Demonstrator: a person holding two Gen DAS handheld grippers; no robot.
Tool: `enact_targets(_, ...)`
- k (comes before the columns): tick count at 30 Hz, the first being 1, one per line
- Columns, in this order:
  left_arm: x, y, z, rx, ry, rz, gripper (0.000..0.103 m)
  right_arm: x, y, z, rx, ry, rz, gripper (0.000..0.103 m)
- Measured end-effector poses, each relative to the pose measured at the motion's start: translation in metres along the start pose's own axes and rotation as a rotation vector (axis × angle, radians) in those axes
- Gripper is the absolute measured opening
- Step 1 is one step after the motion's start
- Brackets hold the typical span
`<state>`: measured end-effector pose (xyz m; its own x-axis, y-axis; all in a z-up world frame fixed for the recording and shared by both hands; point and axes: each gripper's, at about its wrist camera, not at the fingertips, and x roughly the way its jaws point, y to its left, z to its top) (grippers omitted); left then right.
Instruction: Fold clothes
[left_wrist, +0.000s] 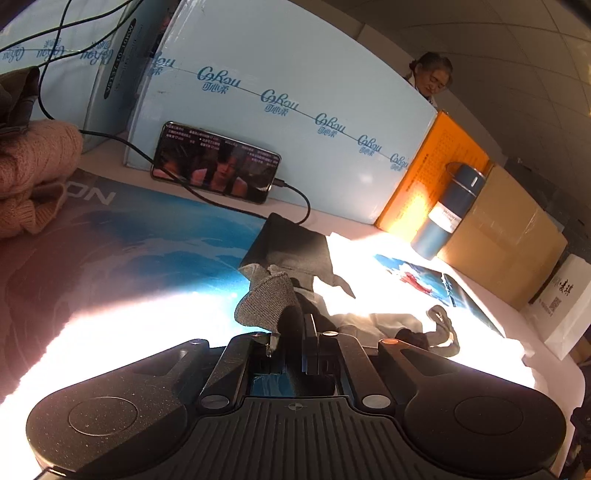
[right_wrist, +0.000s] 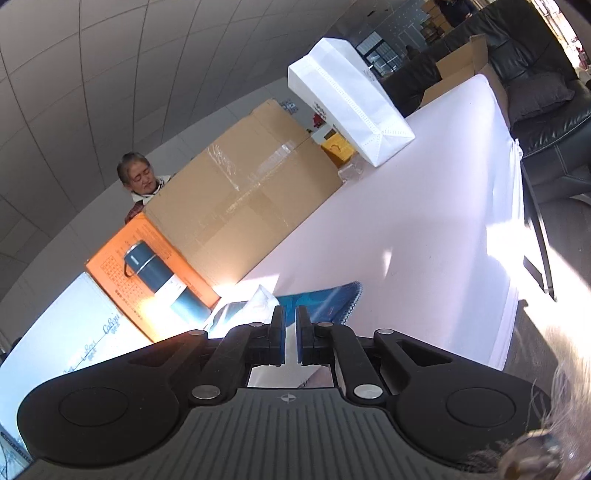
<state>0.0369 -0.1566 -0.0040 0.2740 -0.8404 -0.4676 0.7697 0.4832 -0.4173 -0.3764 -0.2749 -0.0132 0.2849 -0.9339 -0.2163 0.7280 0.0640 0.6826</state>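
Note:
In the left wrist view a grey knit garment (left_wrist: 266, 299) rises off the table, and my left gripper (left_wrist: 295, 321) is shut on its bunched edge. Its darker part (left_wrist: 291, 243) lies flat further out on a blue mat (left_wrist: 147, 243). A white part of the clothing (left_wrist: 384, 321) lies to the right in hard sunlight. In the right wrist view my right gripper (right_wrist: 290, 314) hangs above the table with its fingers almost together. A thin white strip shows in the slit; I cannot tell whether it is cloth. Crumpled white material (right_wrist: 258, 299) lies just beyond the fingers.
A pink knit sweater (left_wrist: 33, 162) is piled at the left. A phone (left_wrist: 216, 166) on a cable leans on a pale blue box (left_wrist: 295, 92). An orange box (left_wrist: 436, 173), a blue flask (left_wrist: 447, 214), a cardboard box (right_wrist: 243, 184) and a white bag (right_wrist: 347, 99) line the back. A person (right_wrist: 138, 177) sits behind.

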Motion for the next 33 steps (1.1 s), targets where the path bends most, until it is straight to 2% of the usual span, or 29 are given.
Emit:
enact_targets(1,-0.003,0.000,-0.001,0.010,-0.003,0.008,0.006,0.000,-0.001,-0.001,0.006,0.027,0.014,0.013)
enact_targets(3,-0.013,-0.001,-0.005,0.050,-0.009,0.026,0.006,-0.001,0.003,-0.004,-0.017,0.055,0.024,0.058)
enact_targets(7,-0.030,0.005,-0.015,0.084,0.017,0.053,0.006,0.001,0.016,-0.011,-0.107,0.115,0.010,0.066)
enact_targets(12,-0.036,0.009,-0.022,0.078,0.035,0.056,0.006,0.009,0.028,-0.018,-0.169,0.124,-0.006,0.069)
enact_targets(14,-0.036,0.006,-0.022,0.093,0.033,0.057,0.006,0.012,0.033,-0.020,-0.195,0.127,-0.013,0.068)
enact_targets(16,-0.035,0.007,-0.022,0.089,0.038,0.053,0.006,0.015,0.038,-0.023,-0.220,0.130,-0.019,0.050)
enact_targets(17,-0.035,0.007,-0.022,0.082,0.038,0.049,0.006,0.016,0.040,-0.024,-0.232,0.132,-0.022,0.033)
enact_targets(18,-0.035,0.008,-0.022,0.076,0.038,0.044,0.006,0.018,0.043,-0.026,-0.245,0.134,-0.025,0.029)
enact_targets(20,-0.034,0.007,-0.023,0.080,0.041,0.039,0.006,0.021,0.047,-0.029,-0.270,0.137,-0.032,0.010)
enact_targets(23,-0.033,0.002,-0.022,0.106,0.039,0.017,0.006,0.018,0.048,-0.024,-0.276,0.103,-0.033,0.006)
enact_targets(27,-0.033,-0.006,-0.019,0.133,0.030,-0.050,0.006,0.006,0.047,-0.010,-0.282,0.026,-0.045,0.005)
enact_targets(29,-0.035,-0.007,-0.017,0.138,0.017,-0.087,0.006,-0.005,0.049,-0.003,-0.304,0.011,-0.044,0.005)
enact_targets(33,-0.045,-0.004,-0.012,0.166,0.012,-0.096,0.006,-0.028,0.052,0.005,-0.374,0.011,-0.026,0.005)
